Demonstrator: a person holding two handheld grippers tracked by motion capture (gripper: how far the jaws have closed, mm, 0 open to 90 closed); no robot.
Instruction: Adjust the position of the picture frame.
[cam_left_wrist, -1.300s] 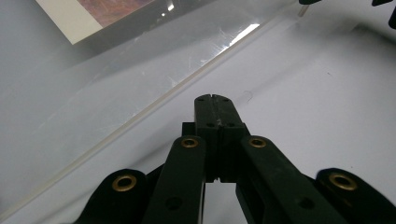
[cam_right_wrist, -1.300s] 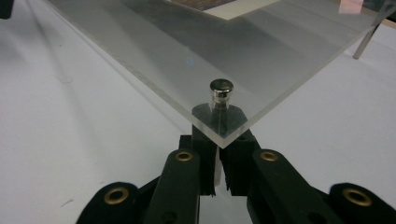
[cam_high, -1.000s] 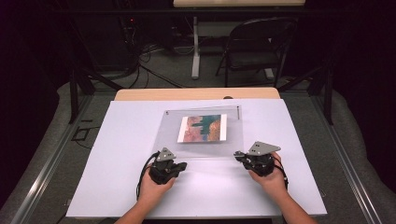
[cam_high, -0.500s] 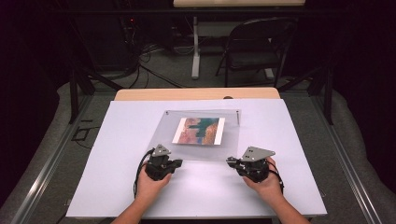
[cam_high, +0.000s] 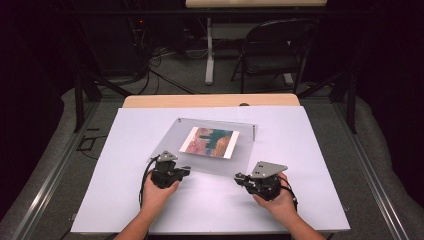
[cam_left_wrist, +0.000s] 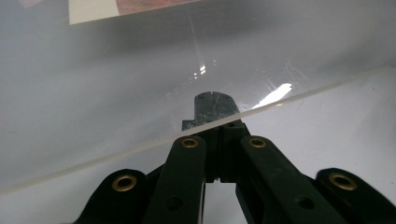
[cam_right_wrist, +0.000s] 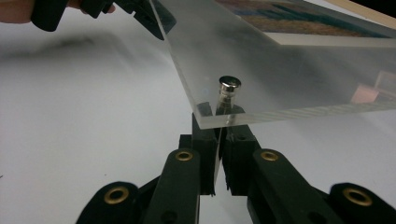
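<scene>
Both near corners gripped: left tool (cam_high: 184, 170) and right tool (cam_high: 241, 178) pinch the clear acrylic frame panel (cam_high: 235, 162), near edge raised off white surface (cam_high: 300, 150); removal or repositioning outstanding.

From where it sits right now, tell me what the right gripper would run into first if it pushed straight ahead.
The right gripper is shut on the clear acrylic panel at its near corner, by a small metal peg. Straight ahead, it would likely only push further onto that panel.
</scene>
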